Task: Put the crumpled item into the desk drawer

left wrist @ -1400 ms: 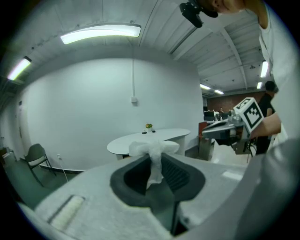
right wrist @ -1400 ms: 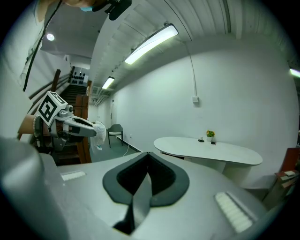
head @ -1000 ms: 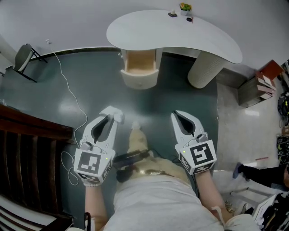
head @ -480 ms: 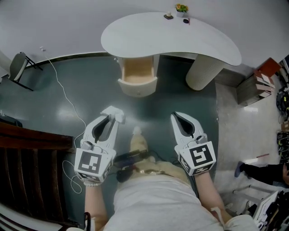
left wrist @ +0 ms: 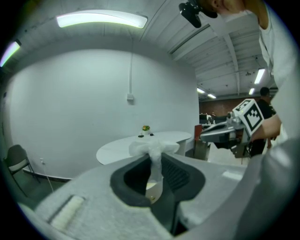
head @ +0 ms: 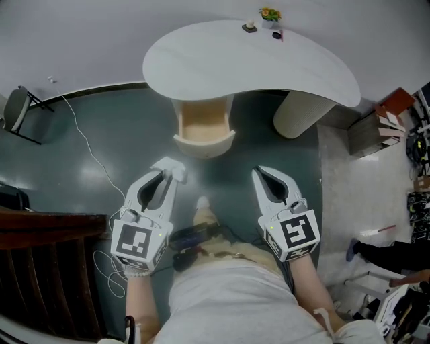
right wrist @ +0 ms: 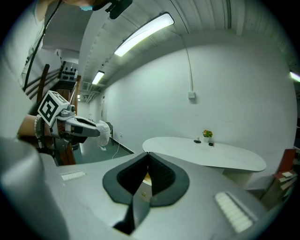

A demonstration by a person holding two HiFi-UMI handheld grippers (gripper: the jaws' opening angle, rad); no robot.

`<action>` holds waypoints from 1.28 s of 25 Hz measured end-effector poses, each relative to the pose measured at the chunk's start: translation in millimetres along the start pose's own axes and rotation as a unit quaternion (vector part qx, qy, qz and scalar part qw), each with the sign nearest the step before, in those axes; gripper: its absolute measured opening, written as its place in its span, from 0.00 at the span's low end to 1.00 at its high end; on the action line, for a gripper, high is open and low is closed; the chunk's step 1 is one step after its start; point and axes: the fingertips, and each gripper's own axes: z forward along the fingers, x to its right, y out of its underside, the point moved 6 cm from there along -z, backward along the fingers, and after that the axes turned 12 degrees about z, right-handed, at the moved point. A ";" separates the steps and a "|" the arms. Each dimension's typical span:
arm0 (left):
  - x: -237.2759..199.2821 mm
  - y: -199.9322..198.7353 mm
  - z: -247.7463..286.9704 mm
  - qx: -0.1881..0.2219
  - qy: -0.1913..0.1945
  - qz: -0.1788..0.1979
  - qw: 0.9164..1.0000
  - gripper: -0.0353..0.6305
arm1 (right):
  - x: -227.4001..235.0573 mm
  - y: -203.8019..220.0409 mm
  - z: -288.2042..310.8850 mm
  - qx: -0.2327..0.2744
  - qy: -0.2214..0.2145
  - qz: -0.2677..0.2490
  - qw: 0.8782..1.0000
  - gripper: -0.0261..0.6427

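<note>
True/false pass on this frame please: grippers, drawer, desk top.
1. The left gripper is shut on the crumpled item. True.
2. The right gripper holds something too. False: its jaws are together with nothing between them.
3. The desk drawer is closed. False: it stands pulled out, open, under the desk.
4. A small plant stands on the desk's far edge. True.

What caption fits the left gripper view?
Left tongs pinch a crumpled white wad, aimed at the white desk ahead.
</note>
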 end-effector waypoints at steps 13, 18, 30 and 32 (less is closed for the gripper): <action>-84.0 -3.5 63.7 0.004 0.026 -0.002 1.000 0.15 | 19.0 -33.8 83.1 -0.011 0.026 0.010 1.000 0.05; -110.0 -2.7 79.7 0.004 0.030 0.002 1.000 0.15 | 18.9 -38.7 112.9 -0.016 0.023 0.012 1.000 0.05; -152.5 10.0 105.9 -0.001 0.035 -0.008 0.999 0.15 | 23.5 -45.5 161.2 -0.028 0.025 0.014 0.999 0.05; -155.3 12.2 107.1 -0.003 0.035 -0.010 0.999 0.15 | 22.5 -45.0 163.9 -0.033 0.024 0.012 0.999 0.05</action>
